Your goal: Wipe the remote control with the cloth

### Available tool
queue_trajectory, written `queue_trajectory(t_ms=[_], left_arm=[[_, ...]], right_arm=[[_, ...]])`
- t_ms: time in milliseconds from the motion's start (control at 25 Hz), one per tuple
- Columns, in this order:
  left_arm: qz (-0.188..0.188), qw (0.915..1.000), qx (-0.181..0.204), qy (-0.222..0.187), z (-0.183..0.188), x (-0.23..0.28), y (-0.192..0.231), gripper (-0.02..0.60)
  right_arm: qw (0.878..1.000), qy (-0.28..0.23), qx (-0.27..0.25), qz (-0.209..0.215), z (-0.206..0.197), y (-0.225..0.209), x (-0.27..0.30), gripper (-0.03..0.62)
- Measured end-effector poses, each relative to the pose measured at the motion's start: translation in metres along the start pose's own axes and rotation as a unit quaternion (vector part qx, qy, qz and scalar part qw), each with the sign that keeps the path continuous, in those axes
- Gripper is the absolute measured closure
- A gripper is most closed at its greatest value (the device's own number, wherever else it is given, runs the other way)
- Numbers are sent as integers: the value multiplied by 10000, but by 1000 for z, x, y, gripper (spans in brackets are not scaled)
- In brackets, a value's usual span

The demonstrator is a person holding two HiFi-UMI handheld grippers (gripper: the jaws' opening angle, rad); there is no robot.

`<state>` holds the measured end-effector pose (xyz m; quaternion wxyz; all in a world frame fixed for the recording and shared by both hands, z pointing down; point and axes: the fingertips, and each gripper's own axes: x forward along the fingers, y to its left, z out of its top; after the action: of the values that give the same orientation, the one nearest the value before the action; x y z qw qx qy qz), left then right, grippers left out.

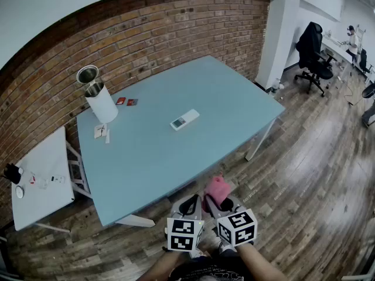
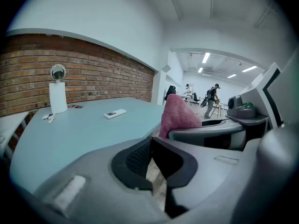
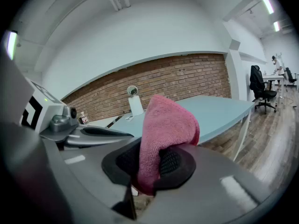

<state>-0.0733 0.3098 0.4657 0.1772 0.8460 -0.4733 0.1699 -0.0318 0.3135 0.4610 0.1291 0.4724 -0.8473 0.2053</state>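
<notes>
A white remote control [image 1: 184,120] lies flat near the middle of the light blue table [image 1: 152,157]; it shows small in the left gripper view [image 2: 115,113]. Both grippers are held side by side in front of the table's near edge, well short of the remote. My right gripper [image 1: 218,202] is shut on a folded pink cloth [image 1: 217,188], which sticks up between its jaws [image 3: 163,129]. My left gripper [image 1: 188,206] is shut with nothing between its jaws [image 2: 150,160]. The cloth [image 2: 178,113] shows to its right.
A white cylinder with a metal cup [image 1: 97,96] stands at the table's far left, with small red cards [image 1: 126,102] and a white item [image 1: 101,132] nearby. A small white side table [image 1: 41,180] stands at left. A brick wall [image 1: 146,34] runs behind; an office chair [image 1: 313,54] is far right.
</notes>
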Motion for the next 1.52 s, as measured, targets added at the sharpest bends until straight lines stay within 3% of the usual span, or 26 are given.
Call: queue_trajectory(t_ms=[800, 1520], left_arm=[[-63, 10000, -26, 44, 0, 7, 18, 580], [693, 9970, -232, 269, 43, 123, 47, 580]], right_arm=[[10000, 73, 23, 54, 0, 8, 20, 528], [9964, 228, -68, 819, 49, -90, 95, 528]])
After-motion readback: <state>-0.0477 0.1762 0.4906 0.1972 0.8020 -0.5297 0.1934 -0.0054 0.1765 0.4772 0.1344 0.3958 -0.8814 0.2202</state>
